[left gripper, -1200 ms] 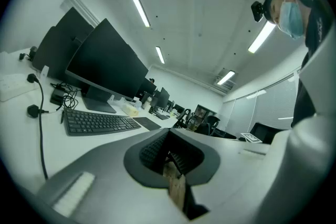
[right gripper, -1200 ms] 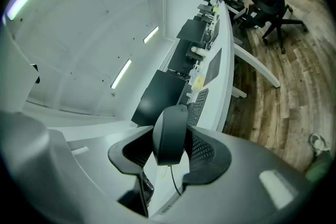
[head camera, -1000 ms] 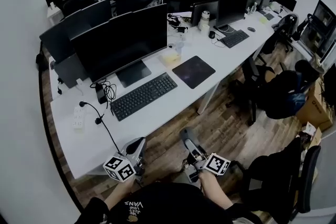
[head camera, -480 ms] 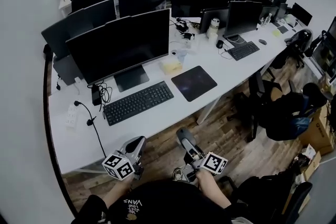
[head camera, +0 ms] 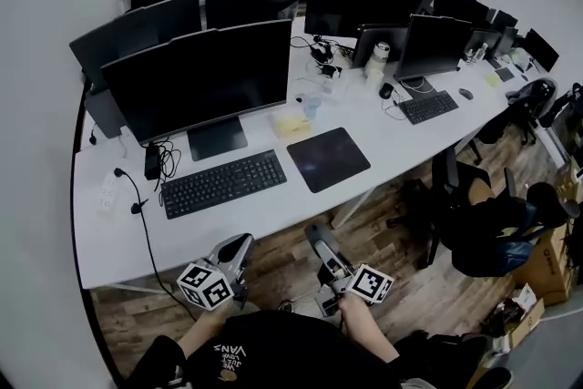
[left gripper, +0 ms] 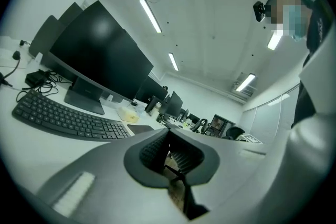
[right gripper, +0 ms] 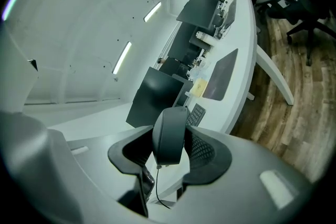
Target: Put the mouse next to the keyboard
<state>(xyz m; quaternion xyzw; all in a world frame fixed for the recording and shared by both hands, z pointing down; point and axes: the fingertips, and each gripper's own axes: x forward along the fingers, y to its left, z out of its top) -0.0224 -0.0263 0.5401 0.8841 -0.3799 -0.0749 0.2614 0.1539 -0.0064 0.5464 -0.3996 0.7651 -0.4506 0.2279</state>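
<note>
the right gripper [head camera: 317,240] has its jaws pinching a dark grey wired computer mouse [right gripper: 169,135], which stands on edge between the ribbed pads with its thin black cable [right gripper: 157,186] hanging down from it. in the head view this gripper is held over the brown wood-plank floor [head camera: 410,282], on the near side of the long white counter [head camera: 273,209], so the mouse is in the air, well apart from the flat black keyboard [head camera: 223,183]. the left gripper [head camera: 239,246] is held beside it, also off the counter's near edge; its jaws are pressed together at the tips with nothing between them. the keyboard lies on the counter in front of the stand of a large black monitor [head camera: 196,77], with a dark square mouse pad [head camera: 328,159] just to its right, the two near each other but not touching. a pale yellow block [head camera: 291,123] sits behind the pad, and a white power strip [head camera: 109,193] lies near the counter's left end. more dark monitors, a second keyboard [head camera: 428,107] and black office chairs [head camera: 487,228] fill the rest of the room.
</note>
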